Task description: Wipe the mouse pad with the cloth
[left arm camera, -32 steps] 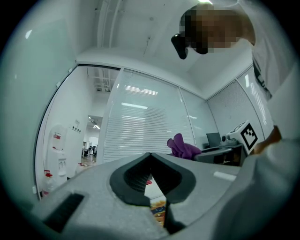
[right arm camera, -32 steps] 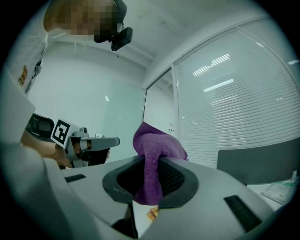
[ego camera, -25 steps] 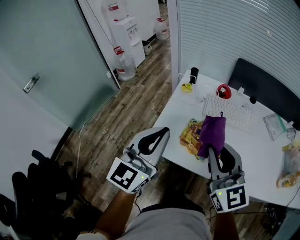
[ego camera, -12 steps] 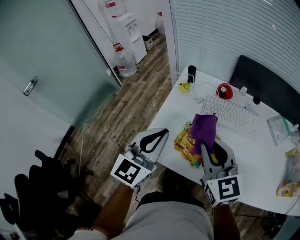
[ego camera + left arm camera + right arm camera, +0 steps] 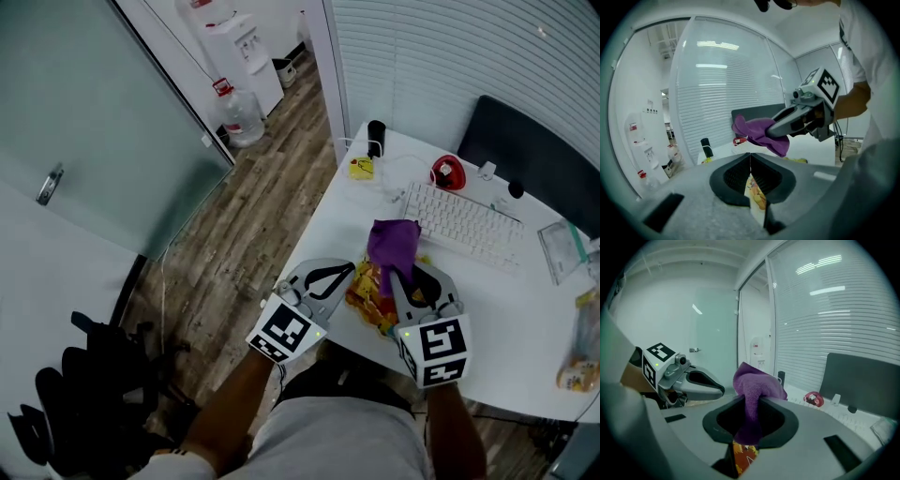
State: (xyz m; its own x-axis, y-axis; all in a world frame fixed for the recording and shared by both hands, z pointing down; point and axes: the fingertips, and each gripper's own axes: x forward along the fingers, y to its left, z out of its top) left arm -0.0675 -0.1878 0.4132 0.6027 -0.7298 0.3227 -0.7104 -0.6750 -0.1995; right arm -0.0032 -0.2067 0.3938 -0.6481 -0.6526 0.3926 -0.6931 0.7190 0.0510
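My right gripper [image 5: 410, 274] has its two jaws squeezed on the purple cloth [image 5: 394, 242]. The cloth sticks out past the tips in a floppy bunch, and a bit hangs down between the jaws. Right under this gripper lies the mouse pad [image 5: 368, 292], the flat thing with the yellow and red picture on it. A piece of it shows below the jaws in the right gripper view. I cannot tell if the cloth touches the pad.

My left gripper [image 5: 343, 273] is just beside the right one, on its left. Its jaws are pressed together with nothing in them. Its tips point at the near left edge of the mouse pad, and in the left gripper view a strip of the pad shows under the jaws. I cannot tell if the tips touch it.

Both grippers are over the near edge of the white table [image 5: 361, 211]. Past the right gripper's tips is a white keyboard [image 5: 464, 222]. Further out are a red round thing [image 5: 447, 173] and a dark screen [image 5: 525, 155]. Out past the left gripper's tips stand a small black cylinder [image 5: 376, 136] and a little yellow thing [image 5: 361, 168]. Left of the left gripper is the wood floor [image 5: 244, 216].
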